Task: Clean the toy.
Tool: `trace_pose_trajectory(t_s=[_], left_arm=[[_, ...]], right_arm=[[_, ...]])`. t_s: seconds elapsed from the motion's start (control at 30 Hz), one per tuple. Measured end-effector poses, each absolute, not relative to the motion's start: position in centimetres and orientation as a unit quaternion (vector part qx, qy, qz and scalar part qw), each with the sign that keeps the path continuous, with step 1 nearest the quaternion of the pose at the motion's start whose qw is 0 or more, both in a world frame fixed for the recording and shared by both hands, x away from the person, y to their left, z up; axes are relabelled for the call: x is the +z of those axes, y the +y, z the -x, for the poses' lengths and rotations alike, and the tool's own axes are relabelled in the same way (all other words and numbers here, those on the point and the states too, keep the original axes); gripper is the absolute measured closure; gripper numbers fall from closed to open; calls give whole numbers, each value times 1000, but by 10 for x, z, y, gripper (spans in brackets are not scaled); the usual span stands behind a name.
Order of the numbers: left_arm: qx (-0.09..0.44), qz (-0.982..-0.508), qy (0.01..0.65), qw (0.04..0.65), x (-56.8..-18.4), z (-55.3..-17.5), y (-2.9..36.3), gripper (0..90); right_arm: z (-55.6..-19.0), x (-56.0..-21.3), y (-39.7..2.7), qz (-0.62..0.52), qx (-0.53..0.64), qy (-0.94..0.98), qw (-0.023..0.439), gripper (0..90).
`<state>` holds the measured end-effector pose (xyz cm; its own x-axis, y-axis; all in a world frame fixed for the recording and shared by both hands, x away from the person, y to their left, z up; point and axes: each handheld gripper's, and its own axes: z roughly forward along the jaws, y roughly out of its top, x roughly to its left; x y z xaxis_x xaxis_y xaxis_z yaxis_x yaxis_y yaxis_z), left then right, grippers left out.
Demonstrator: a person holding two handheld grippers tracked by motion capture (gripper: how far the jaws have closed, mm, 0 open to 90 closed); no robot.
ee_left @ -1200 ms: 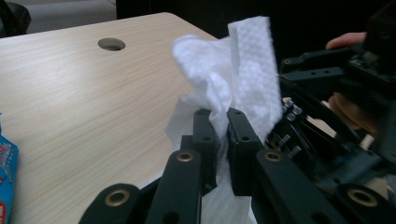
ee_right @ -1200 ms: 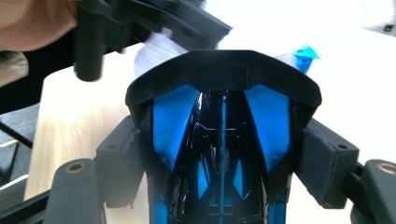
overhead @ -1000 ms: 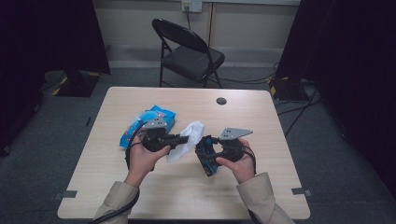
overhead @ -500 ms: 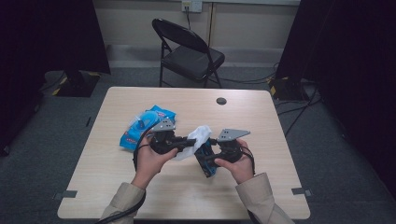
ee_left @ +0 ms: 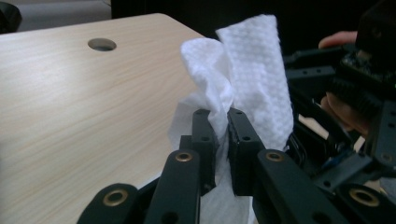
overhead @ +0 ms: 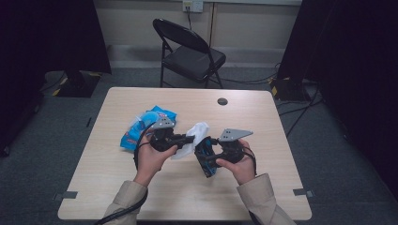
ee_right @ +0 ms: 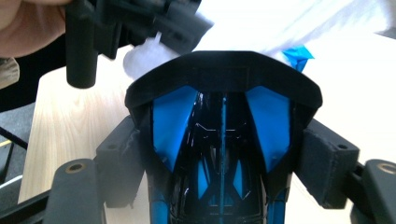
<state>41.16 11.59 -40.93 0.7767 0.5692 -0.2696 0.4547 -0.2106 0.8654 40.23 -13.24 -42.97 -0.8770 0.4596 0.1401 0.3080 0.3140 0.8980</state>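
My left gripper (overhead: 189,138) (ee_left: 223,127) is shut on a white textured wipe (overhead: 197,131) (ee_left: 254,60), which stands up crumpled from between its jaws. My right gripper (overhead: 207,157) (ee_right: 224,161) is shut on a glossy black and blue object (overhead: 204,159) (ee_right: 223,140), its pads pressing the object's two sides. Both are held just above the table, and the wipe rests against the top end of the object. The wipe (ee_right: 289,18) looks washed out white beyond the object in the right gripper view.
A blue wipes packet (overhead: 140,127) lies on the wooden table (overhead: 263,126) left of my left hand. A round cable hole (overhead: 222,101) (ee_left: 102,44) sits near the far edge. A black folding chair (overhead: 190,51) stands behind the table.
My left hand has shifted a little to the right with the wipe, bringing it closer against the black and blue object. The right hand has kept still.
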Motion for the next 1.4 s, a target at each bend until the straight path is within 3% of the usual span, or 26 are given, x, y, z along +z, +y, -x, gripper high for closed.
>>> trace_pose_trajectory(t_s=[1.4], left_arm=[[-26, -819, 301, 488, -478, -386, 88, 835]], right_arm=[[-405, -425, -136, -261, 563, 780, 74, 255]])
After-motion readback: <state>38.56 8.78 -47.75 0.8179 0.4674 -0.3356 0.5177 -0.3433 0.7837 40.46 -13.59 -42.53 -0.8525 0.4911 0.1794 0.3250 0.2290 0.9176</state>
